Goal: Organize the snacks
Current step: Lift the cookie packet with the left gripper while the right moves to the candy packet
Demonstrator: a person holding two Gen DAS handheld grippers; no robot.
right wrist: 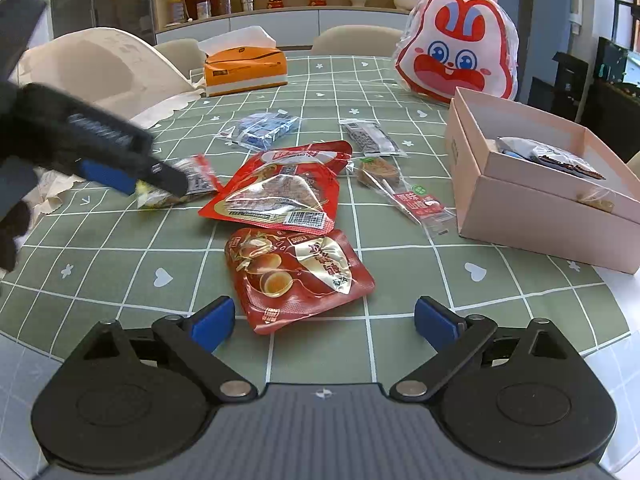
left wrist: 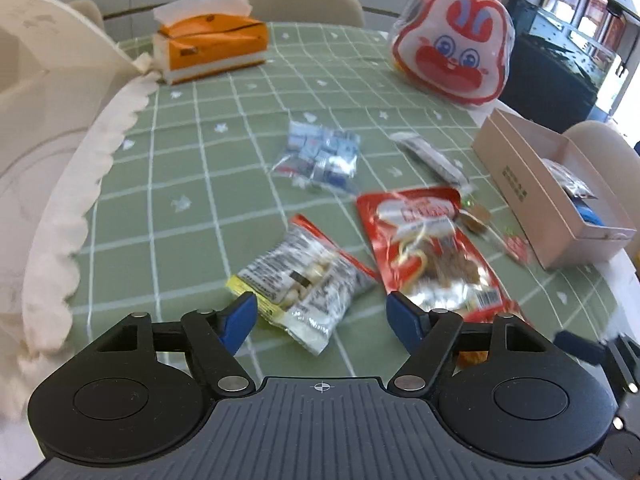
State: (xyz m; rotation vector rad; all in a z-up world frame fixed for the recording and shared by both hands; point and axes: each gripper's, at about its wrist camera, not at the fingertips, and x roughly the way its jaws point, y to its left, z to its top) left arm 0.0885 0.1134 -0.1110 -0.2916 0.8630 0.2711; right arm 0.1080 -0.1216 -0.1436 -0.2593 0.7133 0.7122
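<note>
My left gripper (left wrist: 322, 316) is open, tilted down over a clear nut packet (left wrist: 304, 280) with yellow and red edges. The packet lies flat just ahead of the blue pads (left wrist: 240, 316), which do not press on it. Beside it lies a red meat-snack packet (left wrist: 432, 256). In the right wrist view, my right gripper (right wrist: 324, 322) is open low over the table, and a red egg packet (right wrist: 300, 276) lies just in front of its fingers. The left gripper (right wrist: 144, 184) shows at the left, over the nut packet (right wrist: 188, 188). The pink box (right wrist: 540, 196) holds a few packets.
On the green checked tablecloth (right wrist: 120, 248) lie a blue candy bag (right wrist: 264, 128), a grey stick packet (right wrist: 372, 136) and a haw lollipop (right wrist: 400, 184). An orange tissue box (right wrist: 244, 68) and a rabbit-face bag (right wrist: 456, 48) stand at the back. A white chair (left wrist: 40, 120) is at the left.
</note>
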